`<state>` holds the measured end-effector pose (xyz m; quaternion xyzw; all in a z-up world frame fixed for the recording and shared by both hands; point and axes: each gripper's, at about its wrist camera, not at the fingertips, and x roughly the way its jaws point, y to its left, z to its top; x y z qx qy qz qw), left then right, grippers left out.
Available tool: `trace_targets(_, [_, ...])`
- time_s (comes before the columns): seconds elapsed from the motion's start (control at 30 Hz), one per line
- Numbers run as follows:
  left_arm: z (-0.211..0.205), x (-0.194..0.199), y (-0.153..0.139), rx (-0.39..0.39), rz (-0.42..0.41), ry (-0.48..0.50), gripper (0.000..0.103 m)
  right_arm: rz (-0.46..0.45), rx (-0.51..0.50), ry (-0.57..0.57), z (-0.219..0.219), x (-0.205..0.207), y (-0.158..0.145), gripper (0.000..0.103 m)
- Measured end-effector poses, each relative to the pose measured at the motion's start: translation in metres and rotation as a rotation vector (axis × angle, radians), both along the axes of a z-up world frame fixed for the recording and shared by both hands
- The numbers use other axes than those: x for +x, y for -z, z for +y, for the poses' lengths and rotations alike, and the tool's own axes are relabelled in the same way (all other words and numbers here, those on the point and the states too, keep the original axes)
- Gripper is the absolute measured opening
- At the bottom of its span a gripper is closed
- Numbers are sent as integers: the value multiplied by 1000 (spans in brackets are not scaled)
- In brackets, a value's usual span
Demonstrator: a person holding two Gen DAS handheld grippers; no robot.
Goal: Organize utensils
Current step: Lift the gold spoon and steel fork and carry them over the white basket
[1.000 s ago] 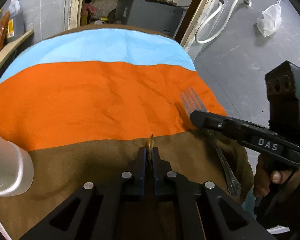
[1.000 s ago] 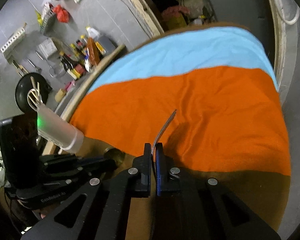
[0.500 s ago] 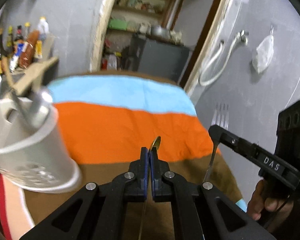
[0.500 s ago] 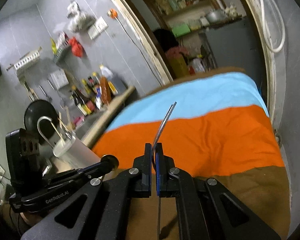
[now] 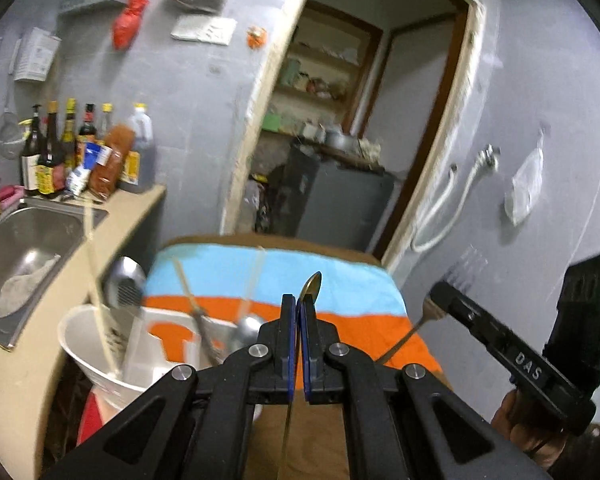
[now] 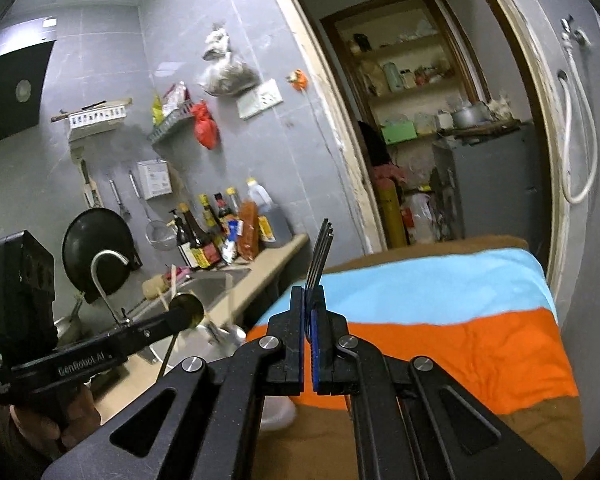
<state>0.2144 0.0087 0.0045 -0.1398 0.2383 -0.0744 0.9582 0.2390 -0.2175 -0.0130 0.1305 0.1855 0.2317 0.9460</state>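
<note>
Spoon (image 5: 312, 286) bowl up, fork (image 6: 320, 256) tines up

My left hand-held gripper (image 5: 299, 312) is black, with blue pads, round silver screws and triangular cut-outs in its arms. My right hand-held gripper (image 6: 308, 312) matches it, shows white "DAS" lettering and a green light.

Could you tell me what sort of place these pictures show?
Most likely a small home kitchen: a steel sink set in a beige counter, sauce bottles along the grey tiled wall, and a black wok hanging nearby.
</note>
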Motion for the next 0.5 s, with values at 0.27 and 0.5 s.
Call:
trace_targets(0.27, [72,-4,-9,-108,-56,-97,3,-59,40,-35,39,-6,-34,3])
trace_targets(0.5, [122,0,1,-225,-68,-157,3,-106,58,-57,66,-15,-51,3])
